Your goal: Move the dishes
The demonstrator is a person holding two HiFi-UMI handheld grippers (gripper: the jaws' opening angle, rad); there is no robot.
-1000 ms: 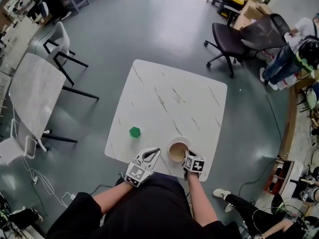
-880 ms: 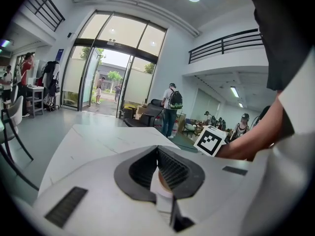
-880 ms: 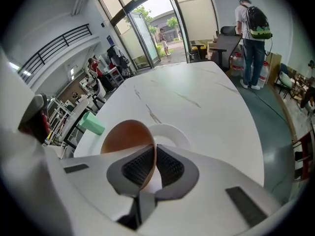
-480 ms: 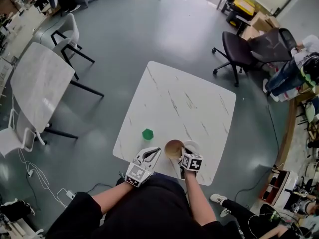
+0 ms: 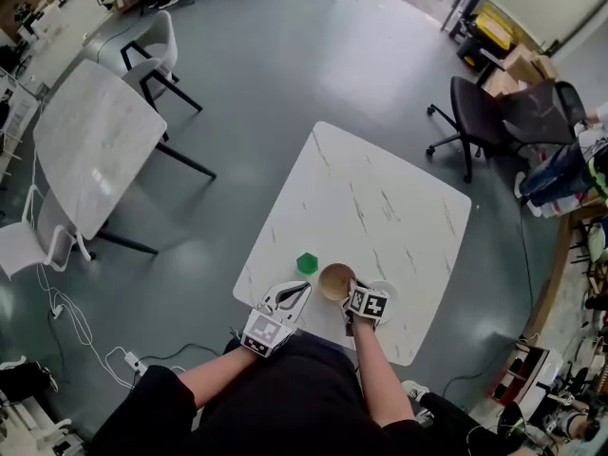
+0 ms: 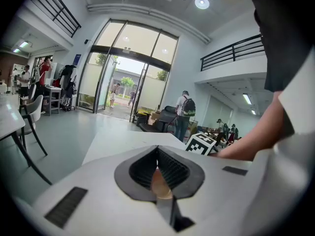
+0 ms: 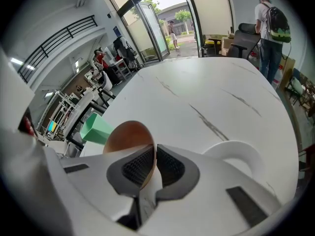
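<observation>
Two handheld grippers hang over the near edge of the white marble table (image 5: pixel 380 198), where the person stands. The right gripper (image 7: pixel 153 149) is clenched on the rim of the brown bowl (image 5: pixel 333 280), with one pad inside the wall and one outside. The bowl sits close to the table's near edge, roughly midway along it. In the right gripper view it is tipped, its hollow facing the camera. I can't tell whether its base touches the table. A white dish (image 7: pixel 236 152) rests on the table just beside the bowl, toward the table's right corner and partly under the right gripper. A green block (image 5: pixel 306 263) stands on the table on the bowl's other side, toward the left corner, near the bowl but not touching it. The left gripper (image 5: pixel 300 292) is over the table's near edge beside the block, jaws pressed together and gripping nothing I can name. A small tan patch shows low in the gap between them, too unclear to identify. A black office chair (image 5: pixel 475 112) stands on the floor beyond the table's far right side. A second white table (image 5: pixel 90 150) is well apart from it on the left.
</observation>
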